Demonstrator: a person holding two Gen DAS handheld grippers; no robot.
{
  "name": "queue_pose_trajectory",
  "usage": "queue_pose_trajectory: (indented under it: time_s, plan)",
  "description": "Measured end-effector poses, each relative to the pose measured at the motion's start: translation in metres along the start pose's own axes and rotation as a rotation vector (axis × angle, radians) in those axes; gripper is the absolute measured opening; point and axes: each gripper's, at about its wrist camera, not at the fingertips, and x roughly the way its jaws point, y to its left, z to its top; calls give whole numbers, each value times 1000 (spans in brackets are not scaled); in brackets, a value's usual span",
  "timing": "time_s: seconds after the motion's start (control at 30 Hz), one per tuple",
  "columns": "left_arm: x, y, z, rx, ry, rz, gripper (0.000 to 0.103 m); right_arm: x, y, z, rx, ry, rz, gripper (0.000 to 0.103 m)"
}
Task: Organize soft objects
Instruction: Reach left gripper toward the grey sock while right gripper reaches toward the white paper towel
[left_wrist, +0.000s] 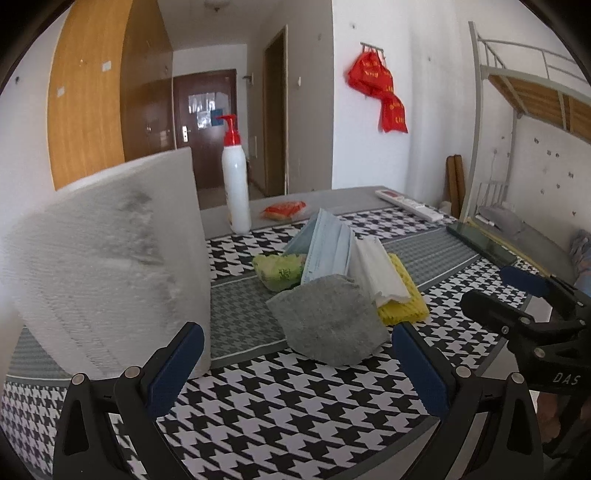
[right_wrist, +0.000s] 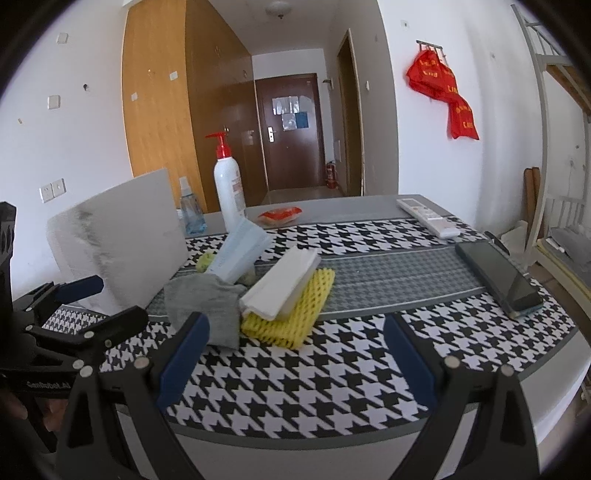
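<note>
Both the left gripper (left_wrist: 297, 363) and right gripper (right_wrist: 295, 350) gape wide and empty, the soft pile (left_wrist: 332, 280) just ahead apparently unsorted.

A small heap of soft items lies on a houndstooth tablecloth (right_wrist: 332, 369). A grey felt-like cloth (left_wrist: 328, 321) sits at the near edge of the heap, crumpled and partly raised. Just behind it, a pale blue face mask (left_wrist: 325, 247) leans upright. Right of the cloth, a folded white tissue stack (right_wrist: 280, 288) rests tilted on top of a yellow foam net sleeve (right_wrist: 295, 317), which lies flat. A green packet (left_wrist: 277, 271) is tucked behind the cloth, partly hidden by the mask.
</note>
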Motion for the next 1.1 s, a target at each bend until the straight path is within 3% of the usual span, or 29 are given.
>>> queue_pose_trajectory:
  time_s: [0.7,1.1]
  plan:
    - [44,-6,4,-11,152,8,101,30,-13,12,-14,71,22,97]
    - [60,-2,8,-51,237,-3,87,48,-5,19,-32,149,79,97]
